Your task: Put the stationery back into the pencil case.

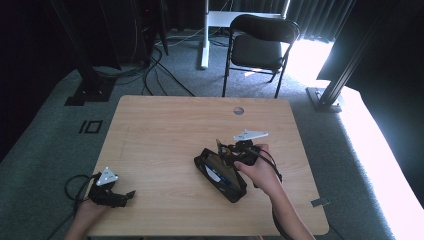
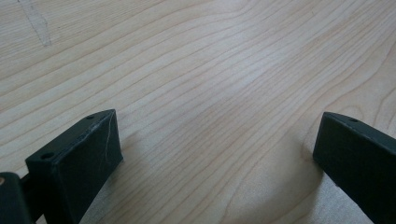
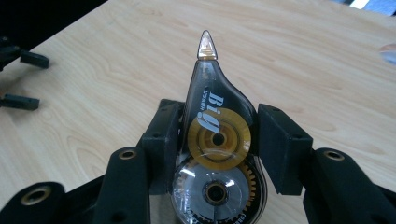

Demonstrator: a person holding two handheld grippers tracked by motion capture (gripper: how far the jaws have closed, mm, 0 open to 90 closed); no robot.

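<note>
Two claws, one correction tape dispenser, one black pouch on the bench. Right claw is part closed, both pads pressing the dispenser's clear body, tip pointing away from the camera; in the high view it sits over the pouch, right of bench centre. Left claw is wide open with nothing between its pads, low over bare wood at the near-left corner. One chair beyond the bench.
</note>
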